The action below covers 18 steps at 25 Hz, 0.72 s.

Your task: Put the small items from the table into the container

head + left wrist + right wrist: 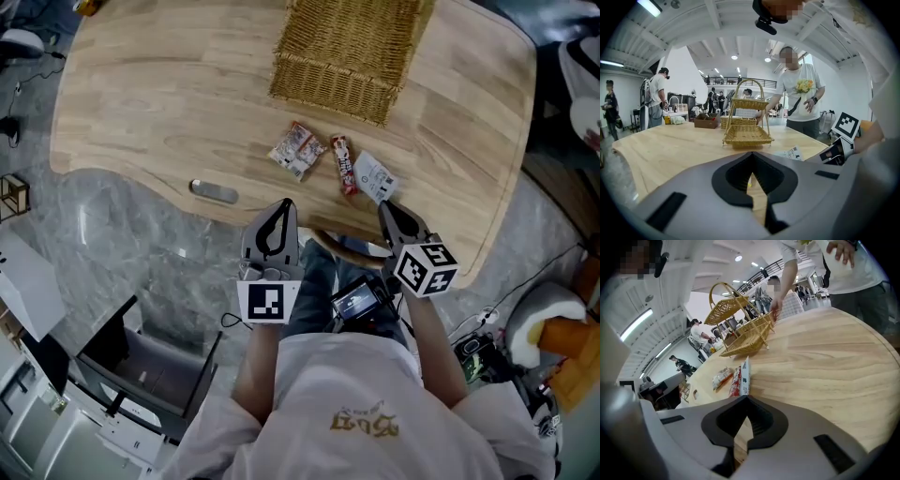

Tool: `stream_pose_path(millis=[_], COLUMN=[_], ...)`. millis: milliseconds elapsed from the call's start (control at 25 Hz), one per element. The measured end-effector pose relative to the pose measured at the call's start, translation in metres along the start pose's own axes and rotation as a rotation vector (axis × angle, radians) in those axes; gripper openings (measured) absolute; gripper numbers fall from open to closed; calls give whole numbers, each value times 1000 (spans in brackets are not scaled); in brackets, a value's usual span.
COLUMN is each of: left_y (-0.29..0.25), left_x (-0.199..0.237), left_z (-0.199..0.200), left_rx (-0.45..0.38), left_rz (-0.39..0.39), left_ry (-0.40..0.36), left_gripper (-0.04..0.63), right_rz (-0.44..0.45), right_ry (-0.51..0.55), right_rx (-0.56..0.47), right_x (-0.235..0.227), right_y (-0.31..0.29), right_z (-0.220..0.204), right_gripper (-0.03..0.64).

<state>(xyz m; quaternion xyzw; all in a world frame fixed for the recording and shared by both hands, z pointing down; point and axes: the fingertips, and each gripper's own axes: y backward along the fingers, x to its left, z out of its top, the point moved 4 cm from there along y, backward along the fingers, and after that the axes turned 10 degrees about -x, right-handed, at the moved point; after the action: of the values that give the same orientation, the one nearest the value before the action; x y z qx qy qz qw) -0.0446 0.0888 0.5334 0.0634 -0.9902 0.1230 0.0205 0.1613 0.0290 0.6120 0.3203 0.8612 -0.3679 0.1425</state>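
Right tool (386,207) pinches a white packet (375,176).
Its jaws are closed on the packet's near edge; left tool (284,206) hovers closed, empty.

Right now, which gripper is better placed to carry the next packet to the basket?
Right. The right gripper has its jaws shut at the near corner of the white packet, apparently pinching it. The left gripper is shut on nothing, near the table edge, farther from every packet.
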Motion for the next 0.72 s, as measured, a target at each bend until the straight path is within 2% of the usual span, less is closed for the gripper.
stream_pose_path(millis=[240,560,720], left_y=[3,12,17], left_x=[-4,-4,-4], left_z=[15,33,42], left_rx=[-29,-82,-89], left_rz=[-8,11,7], left_ry=[-47,-28,-45], left_gripper=[-6,-6,-6], right_rz=[25,33,40], right_ry=[20,48,53], right_rx=[-37,-75,-93], right_x=[12,24,33], right_y=[9,24,35], right_z=[13,28,34], right_gripper=[18,18,18])
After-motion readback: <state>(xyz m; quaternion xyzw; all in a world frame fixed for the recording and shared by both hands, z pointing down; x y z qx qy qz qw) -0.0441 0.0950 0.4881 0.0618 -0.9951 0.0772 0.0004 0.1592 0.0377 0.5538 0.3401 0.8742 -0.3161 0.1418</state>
